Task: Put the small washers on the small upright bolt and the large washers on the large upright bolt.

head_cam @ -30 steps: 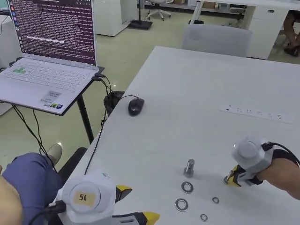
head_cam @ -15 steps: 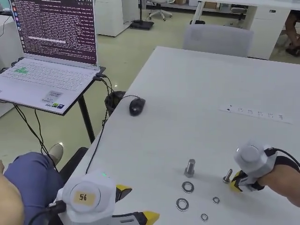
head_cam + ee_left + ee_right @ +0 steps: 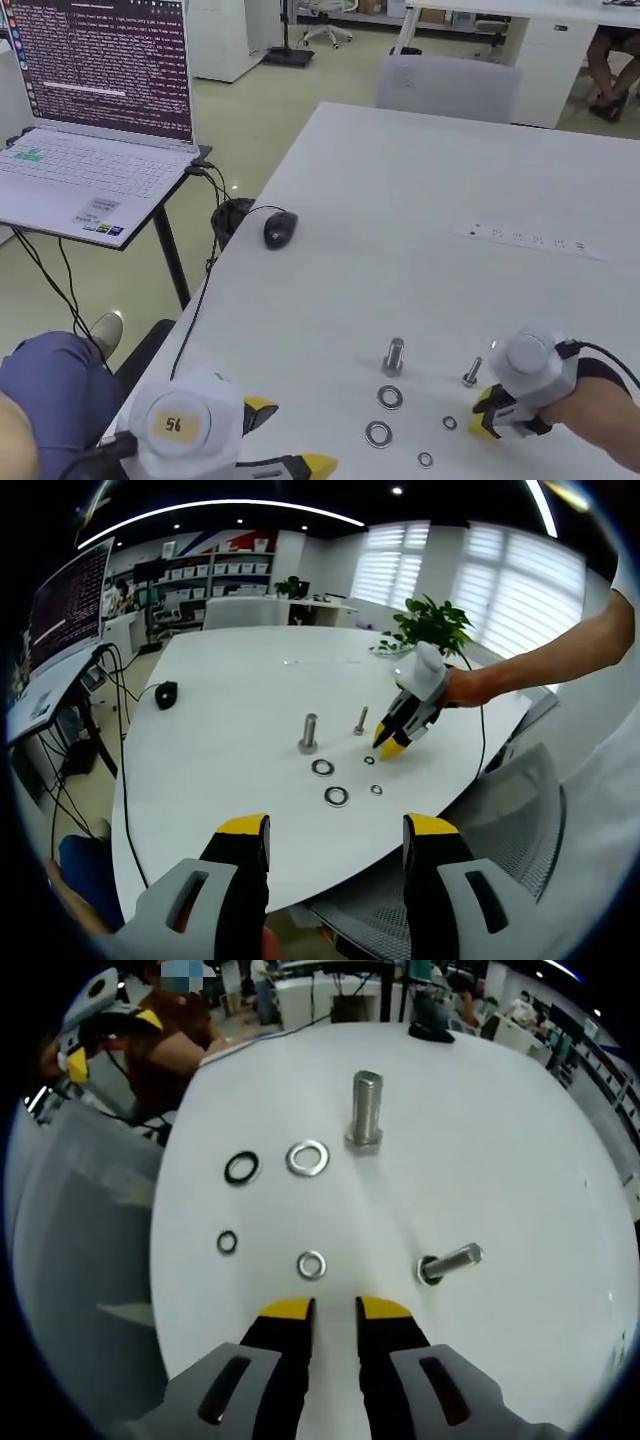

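Right gripper (image 3: 486,412) is held low over the white table (image 3: 400,190), its jaws drawn narrow with only a thin gap between them and nothing gripped. In the right gripper view, one small washer (image 3: 311,1265) is seen lying flat just ahead of the jaw tips, and a second small washer (image 3: 227,1242) is found further to the left. The small upright bolt (image 3: 450,1262) stands on its head close beside the first small washer, to the right of the jaws. Beyond these the large upright bolt (image 3: 366,1110) is seen, with two large washers (image 3: 307,1157) laid flat near its foot, apart from each other. All four washers lie on the table and both bolts are bare.

Left gripper (image 3: 290,435) is held at the near table edge, jaws spread wide and empty, well apart from the bolts.

Further up the table a black mouse (image 3: 279,229) with its cable and a white power strip (image 3: 527,242) are placed. A laptop (image 3: 80,130) is set on a stand beside the table, and a grey chair (image 3: 447,87) is pushed in at the far end.
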`<act>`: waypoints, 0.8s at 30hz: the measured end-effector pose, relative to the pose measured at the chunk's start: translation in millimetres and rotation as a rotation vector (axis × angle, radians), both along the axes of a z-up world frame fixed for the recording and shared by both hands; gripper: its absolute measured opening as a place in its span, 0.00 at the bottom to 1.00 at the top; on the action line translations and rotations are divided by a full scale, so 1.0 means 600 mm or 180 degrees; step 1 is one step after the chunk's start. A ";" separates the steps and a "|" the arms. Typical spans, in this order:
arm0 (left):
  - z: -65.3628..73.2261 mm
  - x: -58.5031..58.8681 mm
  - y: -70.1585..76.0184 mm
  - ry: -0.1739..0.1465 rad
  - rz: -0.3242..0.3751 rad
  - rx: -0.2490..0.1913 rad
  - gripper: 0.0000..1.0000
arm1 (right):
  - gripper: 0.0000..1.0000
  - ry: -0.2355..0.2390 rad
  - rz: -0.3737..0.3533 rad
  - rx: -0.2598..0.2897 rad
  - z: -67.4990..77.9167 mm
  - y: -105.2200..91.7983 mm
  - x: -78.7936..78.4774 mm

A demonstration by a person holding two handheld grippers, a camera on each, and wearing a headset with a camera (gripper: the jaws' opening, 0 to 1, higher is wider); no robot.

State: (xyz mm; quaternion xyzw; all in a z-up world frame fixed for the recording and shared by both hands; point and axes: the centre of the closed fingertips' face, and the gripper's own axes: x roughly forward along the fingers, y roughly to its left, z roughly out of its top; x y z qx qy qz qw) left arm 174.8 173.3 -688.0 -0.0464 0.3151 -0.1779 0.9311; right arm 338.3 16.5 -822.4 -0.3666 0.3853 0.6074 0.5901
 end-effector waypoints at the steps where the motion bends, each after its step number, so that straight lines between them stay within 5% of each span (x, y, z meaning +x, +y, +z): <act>1: 0.001 0.000 -0.001 -0.0003 -0.0005 0.0002 0.53 | 0.18 0.0006 0.0025 0.0006 0.000 0.003 -0.004; 24: 0.006 0.009 -0.016 -0.0043 -0.0061 -0.0008 0.53 | 0.15 -0.0168 0.0448 -0.0047 -0.004 0.035 -0.018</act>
